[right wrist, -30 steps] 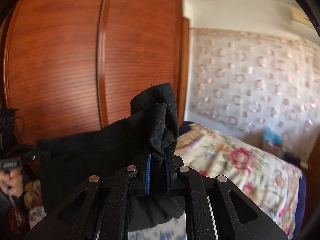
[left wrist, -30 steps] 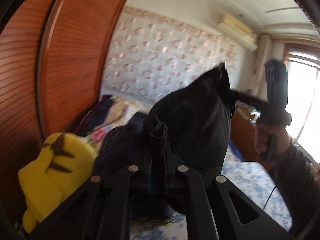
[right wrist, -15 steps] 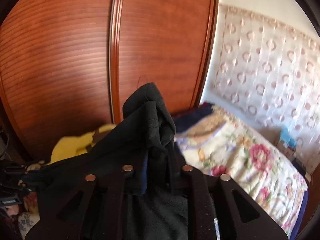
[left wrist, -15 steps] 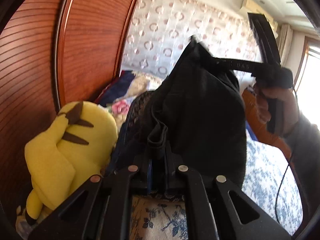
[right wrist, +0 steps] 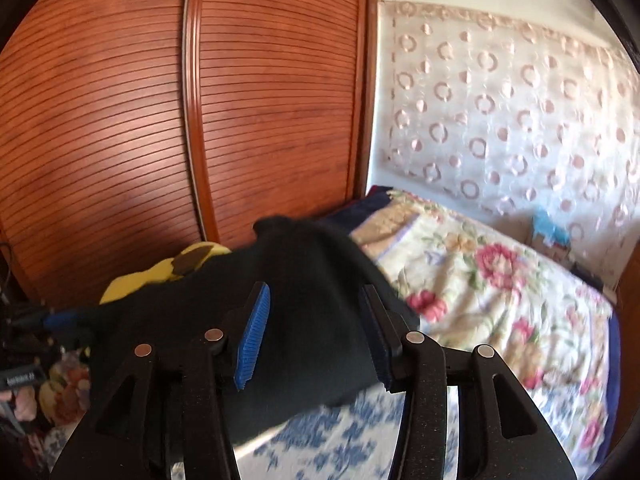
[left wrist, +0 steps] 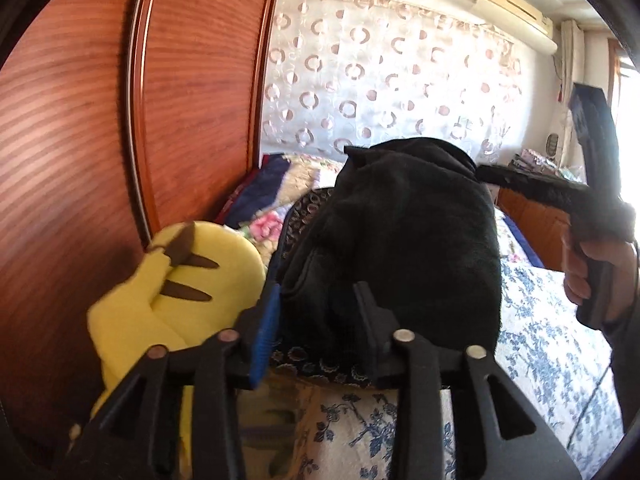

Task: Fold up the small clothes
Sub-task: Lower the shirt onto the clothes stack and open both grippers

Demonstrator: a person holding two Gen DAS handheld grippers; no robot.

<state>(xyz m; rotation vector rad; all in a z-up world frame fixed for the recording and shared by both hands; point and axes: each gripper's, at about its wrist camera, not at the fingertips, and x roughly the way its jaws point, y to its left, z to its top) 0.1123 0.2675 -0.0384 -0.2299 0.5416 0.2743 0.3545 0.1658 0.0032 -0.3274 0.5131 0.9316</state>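
Both tongs opening, black garment (left wrist: 404, 240) btwn each

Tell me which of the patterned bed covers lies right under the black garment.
The white bedspread with blue flowers at the near side, directly beneath the black fleece garment. The cream quilt with pink and red flowers lies farther back, toward the curtained wall.

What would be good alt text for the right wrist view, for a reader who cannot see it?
A black fabric garment lies between the blue-padded fingers of the right gripper, whose jaws are opening, above a blue-and-white floral bedsheet. Behind are a yellow plush toy, a ribbed wooden wardrobe and a flowered quilt.
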